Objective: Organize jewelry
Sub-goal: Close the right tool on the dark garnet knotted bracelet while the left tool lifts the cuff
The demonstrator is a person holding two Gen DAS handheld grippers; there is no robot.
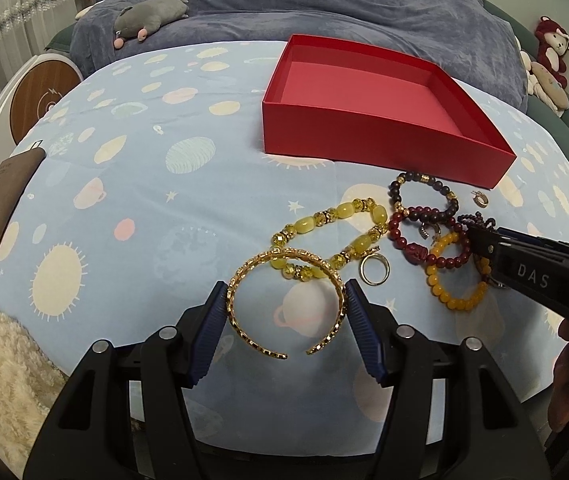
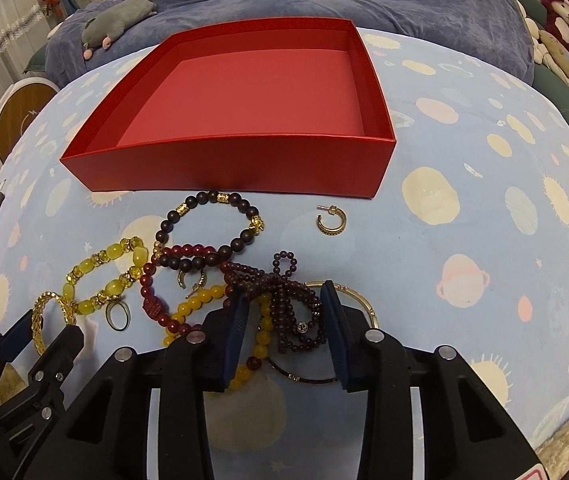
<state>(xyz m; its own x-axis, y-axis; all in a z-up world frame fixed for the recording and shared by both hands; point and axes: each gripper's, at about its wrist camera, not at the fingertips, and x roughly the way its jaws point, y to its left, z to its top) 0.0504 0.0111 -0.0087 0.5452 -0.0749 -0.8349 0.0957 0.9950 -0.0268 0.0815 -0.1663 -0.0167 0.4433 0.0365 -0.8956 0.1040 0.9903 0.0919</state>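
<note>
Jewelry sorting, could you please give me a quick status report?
Left gripper shut on gold bangle. Right gripper straddling dark bead strand, grip unconfirmed. Red box empty. Other bracelets tangled alongside.

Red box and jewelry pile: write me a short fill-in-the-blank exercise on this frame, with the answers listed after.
1. The red box holds ____ pieces of jewelry.
2. The left gripper has its pads against a ____ open bangle.
3. The right gripper straddles a bundle of dark ____ beads.
4. The lone hoop earring lies ____ the box, on the cloth.

Missing words: no; gold; red; outside
</note>
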